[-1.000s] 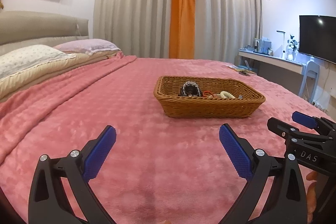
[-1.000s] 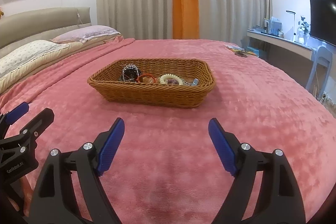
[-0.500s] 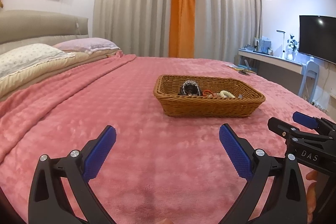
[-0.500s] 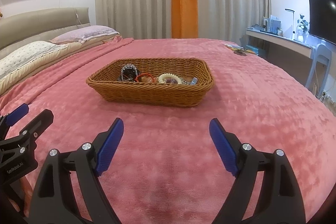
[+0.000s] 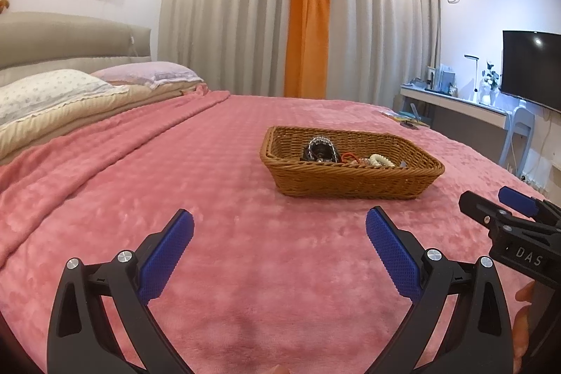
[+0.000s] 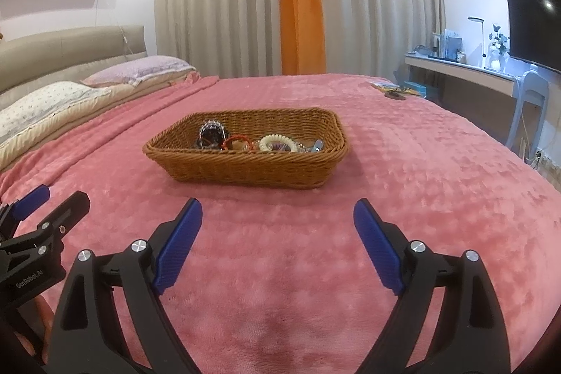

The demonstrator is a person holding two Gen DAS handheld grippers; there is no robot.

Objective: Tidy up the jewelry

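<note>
A brown wicker basket (image 5: 350, 179) (image 6: 245, 169) sits on the pink bedspread ahead of both grippers. Inside lie a dark beaded bracelet (image 6: 211, 135) (image 5: 319, 148), a red cord bracelet (image 6: 238, 142), a cream coil bracelet (image 6: 276, 142) (image 5: 380, 160) and a small blue piece (image 6: 317, 145). My left gripper (image 5: 279, 225) is open and empty, above the bedspread short of the basket. My right gripper (image 6: 277, 214) is open and empty, also short of the basket. Each gripper shows at the other view's edge.
The pink bedspread (image 6: 420, 163) covers a wide bed. Pillows (image 5: 52, 93) and a headboard lie at the left. A desk (image 6: 463, 72), a chair (image 6: 529, 100) and a TV (image 6: 536, 23) stand at the right. Small items (image 6: 392, 92) lie at the bed's far right edge.
Both grippers have stayed open and nearly still. The right wrist view has shifted very slightly towards the basket.
</note>
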